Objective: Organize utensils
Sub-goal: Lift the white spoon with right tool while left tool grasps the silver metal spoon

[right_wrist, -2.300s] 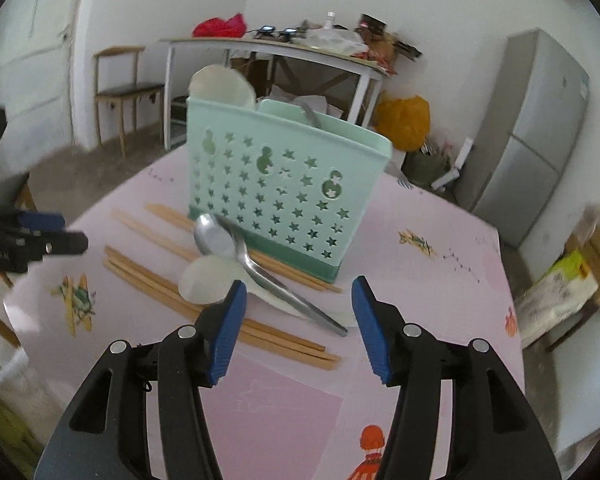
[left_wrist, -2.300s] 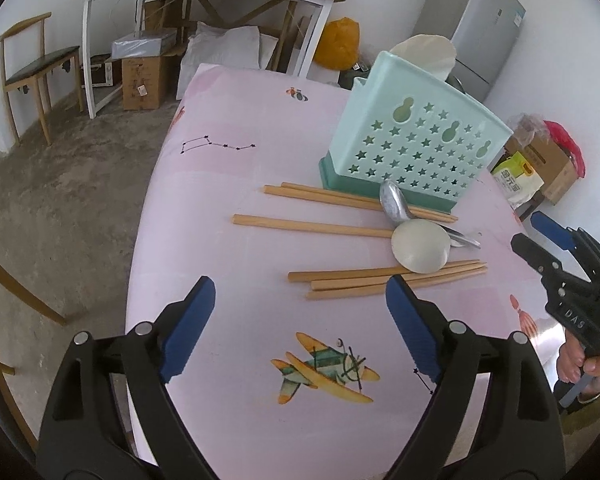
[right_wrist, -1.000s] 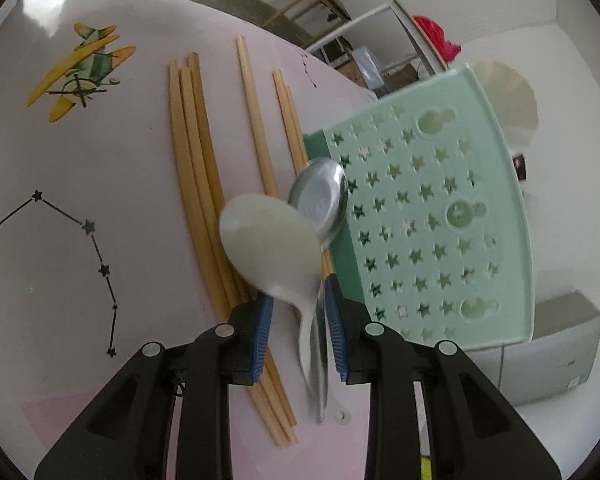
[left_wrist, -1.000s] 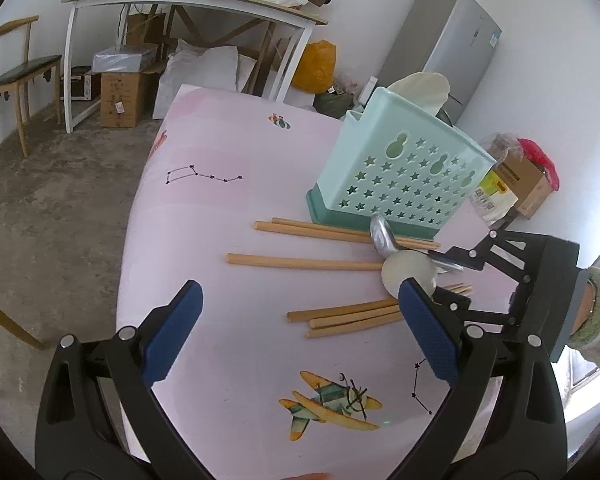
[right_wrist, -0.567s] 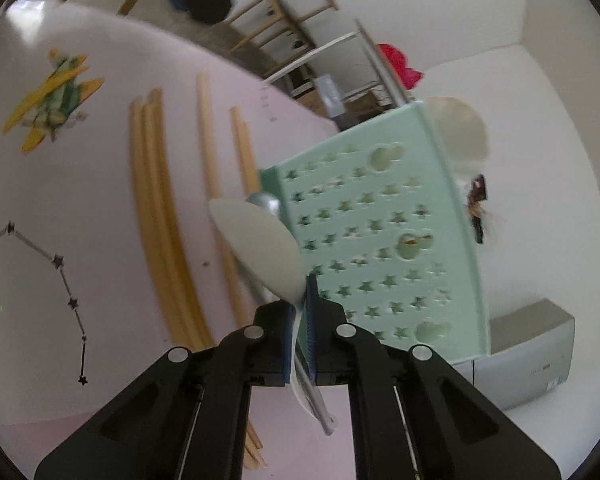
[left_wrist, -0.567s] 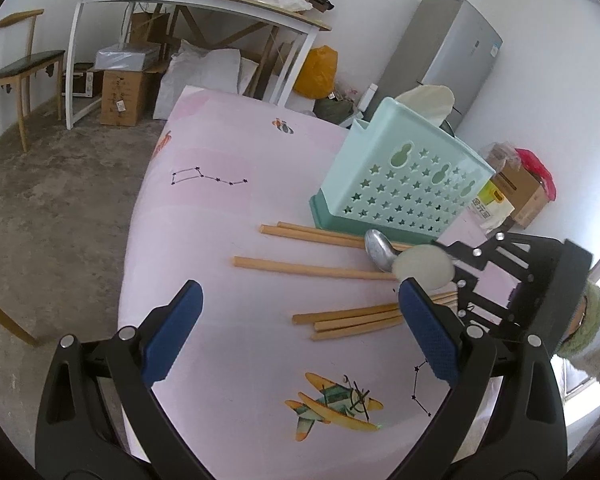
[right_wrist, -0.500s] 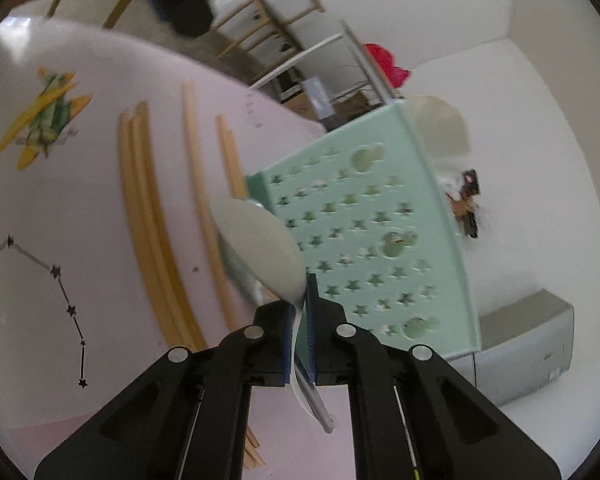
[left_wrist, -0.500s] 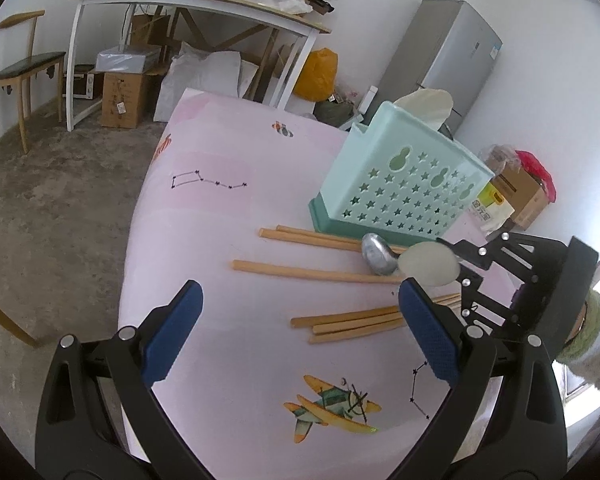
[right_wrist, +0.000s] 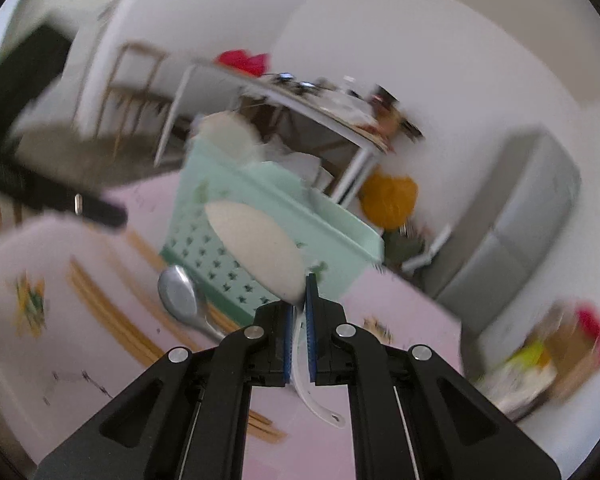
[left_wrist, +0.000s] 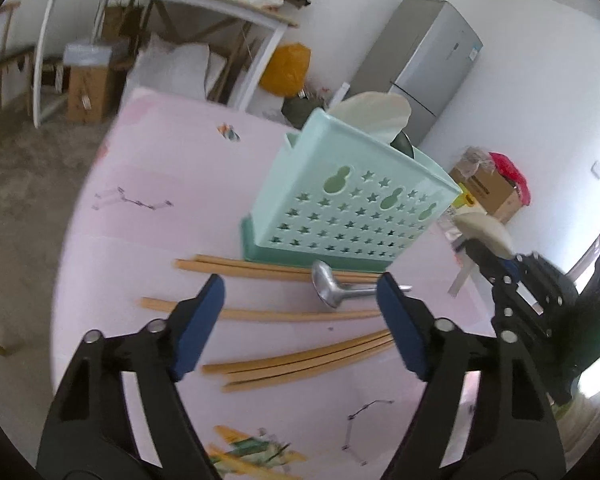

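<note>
My right gripper [right_wrist: 299, 312], tilted slightly down, has its fingers clamped on the white spoon [right_wrist: 256, 248], lifted near the green basket [right_wrist: 268, 216]. My left gripper [left_wrist: 300, 320] fingers are closing, nothing between, over chopsticks [left_wrist: 300, 360] on the table [left_wrist: 140, 240].

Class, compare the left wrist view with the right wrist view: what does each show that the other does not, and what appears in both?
Left wrist only: the left claw, closing with nothing between its pads, and a second white spoon standing in the basket. Right wrist only: the white spoon's handle clamped in the right claw. Both: the mint utensil basket, metal spoon and chopsticks on the pink table.
</note>
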Motion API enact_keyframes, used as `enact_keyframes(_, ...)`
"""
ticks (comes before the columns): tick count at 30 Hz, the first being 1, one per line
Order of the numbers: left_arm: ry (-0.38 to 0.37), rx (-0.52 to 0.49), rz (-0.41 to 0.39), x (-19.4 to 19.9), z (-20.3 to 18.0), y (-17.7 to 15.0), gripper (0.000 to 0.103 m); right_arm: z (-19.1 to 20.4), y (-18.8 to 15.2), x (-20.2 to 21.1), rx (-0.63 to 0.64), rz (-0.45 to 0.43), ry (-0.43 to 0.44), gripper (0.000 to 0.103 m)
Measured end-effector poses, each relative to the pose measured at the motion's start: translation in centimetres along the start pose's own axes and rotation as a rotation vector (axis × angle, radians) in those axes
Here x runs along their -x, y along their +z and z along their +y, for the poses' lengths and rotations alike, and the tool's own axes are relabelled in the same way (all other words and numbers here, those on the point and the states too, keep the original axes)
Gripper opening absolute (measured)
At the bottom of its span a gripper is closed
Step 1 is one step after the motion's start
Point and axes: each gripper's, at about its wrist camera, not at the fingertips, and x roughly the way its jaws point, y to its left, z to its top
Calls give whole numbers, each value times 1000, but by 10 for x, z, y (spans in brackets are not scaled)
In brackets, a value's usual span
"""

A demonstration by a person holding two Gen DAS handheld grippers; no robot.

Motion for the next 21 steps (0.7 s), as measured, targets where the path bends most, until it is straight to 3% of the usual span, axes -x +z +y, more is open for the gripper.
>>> enact_keyframes(7, -35, 98, 153, -48, 4, 8, 46, -46, -17, 2, -333, -5, 32, 6)
enact_keyframes(15, -40, 188, 264, -87, 9, 10, 33, -53, -37, 8, -478, -25, 43, 6)
enact_keyframes(21, -23, 224, 287, -104, 14, 9, 19, -59, -44, 12, -545, -15, 56, 6)
